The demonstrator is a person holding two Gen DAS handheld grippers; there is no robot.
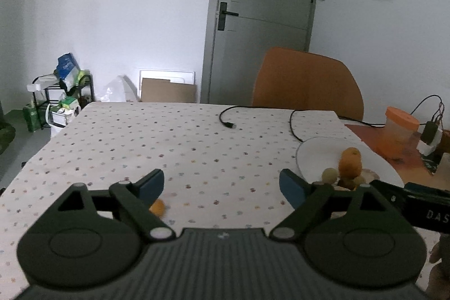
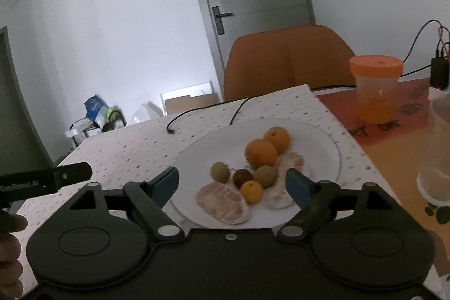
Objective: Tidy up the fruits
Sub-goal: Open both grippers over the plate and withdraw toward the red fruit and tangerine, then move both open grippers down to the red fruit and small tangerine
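In the right wrist view a white plate (image 2: 317,142) holds two oranges (image 2: 261,153), two green fruits (image 2: 220,172), a dark red fruit (image 2: 242,177), a small yellow-orange fruit (image 2: 251,191) and pale peeled segments (image 2: 222,203). My right gripper (image 2: 232,184) stands open over the plate's near rim, its pads touching nothing. In the left wrist view my left gripper (image 1: 222,187) is open above the dotted tablecloth (image 1: 182,137). A small orange fruit (image 1: 157,206) lies on the cloth, half hidden behind the left finger (image 1: 150,184). The plate (image 1: 315,156) sits to the right.
A black cable (image 1: 227,117) lies across the far cloth. An orange-lidded jar (image 2: 375,89) and a clear container (image 2: 438,153) stand on the red mat at right, with a charger (image 2: 438,72) behind. An orange chair (image 1: 306,80) stands beyond the table.
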